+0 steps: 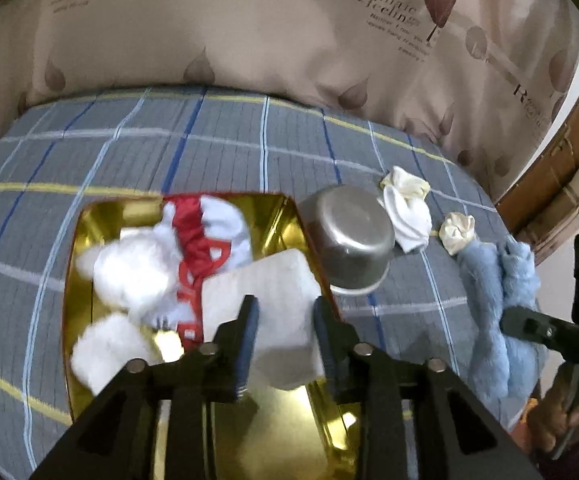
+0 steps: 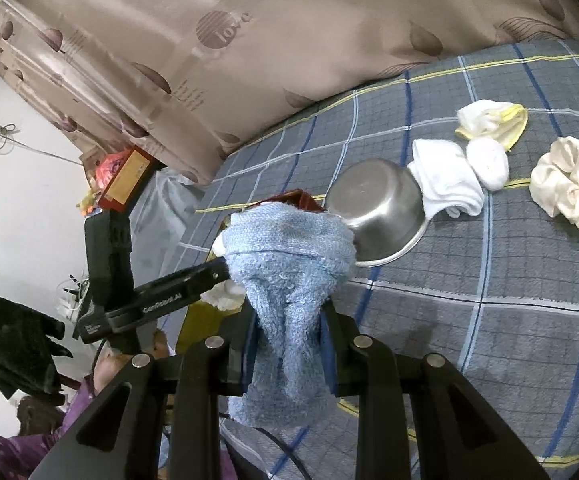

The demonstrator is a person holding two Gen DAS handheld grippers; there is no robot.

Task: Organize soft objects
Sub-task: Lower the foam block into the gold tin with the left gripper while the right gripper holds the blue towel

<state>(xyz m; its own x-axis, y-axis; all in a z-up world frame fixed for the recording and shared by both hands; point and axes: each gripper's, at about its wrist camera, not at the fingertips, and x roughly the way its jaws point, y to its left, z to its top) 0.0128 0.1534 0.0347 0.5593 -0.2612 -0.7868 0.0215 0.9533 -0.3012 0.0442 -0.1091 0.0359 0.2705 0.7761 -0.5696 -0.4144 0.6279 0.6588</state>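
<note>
The bed (image 1: 217,148), under its grey plaid cover, carries everything; a patterned curtain (image 1: 249,32) hangs behind it. On the cover sits the gold tin (image 1: 273,208), open, already holding a white plush toy (image 1: 129,272) with red-printed fabric and a white folded cloth (image 1: 265,280). Just beside the tin's right edge an upturned steel bowl (image 1: 349,240) lies on the cover.

Step in hand, as I read it: loading soft items into the tin. Your left gripper (image 1: 285,320) hangs over the tin with the white folded cloth between its jaws; the jaws stand partly apart, and the pads do not look to be pressing the cloth, so I judge this a release in progress. Whether a pad brushes the cloth I cannot tell.

Your right gripper (image 2: 289,332) has its jaws drawn narrow on a blue towel (image 2: 289,260), which bunches up above them and droops below. In the right wrist view the towel sits near the tin's corner, not yet over it.

Still loose on the cover past the bowl: a white sock (image 2: 445,180), a white-and-yellow sock pair (image 2: 489,124) and a cream scrunchie (image 2: 569,188).

Next move calls for: lift the left gripper clear of the tin, then bring the towel over the free gold area near the tin's near end. Expect the towel to sag and drape; lower it well in before you let go.
</note>
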